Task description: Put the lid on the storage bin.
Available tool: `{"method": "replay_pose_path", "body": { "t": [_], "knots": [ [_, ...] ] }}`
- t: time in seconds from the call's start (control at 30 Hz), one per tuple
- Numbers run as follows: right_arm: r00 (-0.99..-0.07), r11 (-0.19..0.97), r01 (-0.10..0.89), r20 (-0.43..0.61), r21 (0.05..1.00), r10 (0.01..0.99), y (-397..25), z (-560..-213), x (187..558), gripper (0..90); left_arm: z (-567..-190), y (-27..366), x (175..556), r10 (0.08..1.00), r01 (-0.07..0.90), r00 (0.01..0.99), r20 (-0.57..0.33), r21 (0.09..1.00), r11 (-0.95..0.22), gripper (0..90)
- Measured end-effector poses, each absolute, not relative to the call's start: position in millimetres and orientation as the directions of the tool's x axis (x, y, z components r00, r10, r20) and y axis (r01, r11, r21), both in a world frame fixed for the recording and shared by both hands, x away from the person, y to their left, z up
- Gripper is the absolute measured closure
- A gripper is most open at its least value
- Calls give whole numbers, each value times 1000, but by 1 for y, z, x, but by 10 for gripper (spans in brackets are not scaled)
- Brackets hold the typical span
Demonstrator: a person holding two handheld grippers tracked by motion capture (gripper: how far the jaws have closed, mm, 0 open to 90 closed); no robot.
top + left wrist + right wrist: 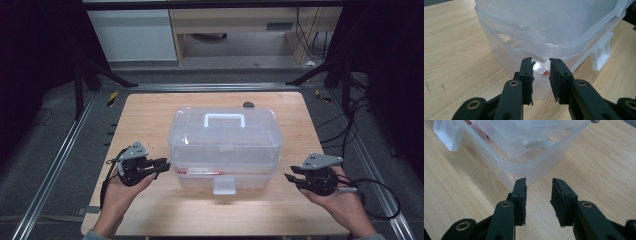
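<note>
The left gripper [161,164] holds its jaws narrowly apart on nothing, tips just at the near left corner of the clear storage box [225,142]. The right gripper [291,179], jaws somewhat wider and empty, sits just off the box's near right corner. The box stands between them on the wooden table [150,115], white latch [223,186] facing the person.

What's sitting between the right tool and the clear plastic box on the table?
Nothing: in the high view only bare wooden table separates the right tool from the clear plastic storage box. The right gripper view shows the same bare gap.
</note>
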State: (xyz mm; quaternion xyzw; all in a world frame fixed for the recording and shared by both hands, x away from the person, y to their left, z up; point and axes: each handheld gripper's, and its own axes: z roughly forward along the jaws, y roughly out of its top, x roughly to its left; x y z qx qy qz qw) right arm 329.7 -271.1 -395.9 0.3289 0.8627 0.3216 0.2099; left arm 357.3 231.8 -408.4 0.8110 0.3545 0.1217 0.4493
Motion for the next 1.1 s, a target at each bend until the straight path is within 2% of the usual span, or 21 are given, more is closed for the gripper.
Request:
{"method": "replay_pose_path", "body": {
  "t": [0.27, 0.5, 0.67, 0.9, 1.1],
  "knots": [
    [-692, 581, 440, -153, 685, 705, -269, -399, 331, 577, -422, 250, 357, 725, 501, 674, -146, 811, -302, 654],
    [-685, 581, 444, -159, 682, 711, -267, -401, 334, 524, -422, 258, 360, 744, 502, 655, -130, 812, -299, 605],
    [-674, 582, 454, -167, 675, 720, -267, -402, 336, 453, -424, 262, 363, 762, 513, 638, -112, 799, -313, 555],
    [-655, 580, 473, -176, 663, 735, -266, -405, 341, 359, -429, 261, 368, 791, 526, 608, -75, 784, -330, 322],
    [-600, 553, 504, -191, 663, 777, -270, -408, 350, 322, -439, 263, 379, 816, 568, 578, -13, 724, -391, 174]
  ]
}}
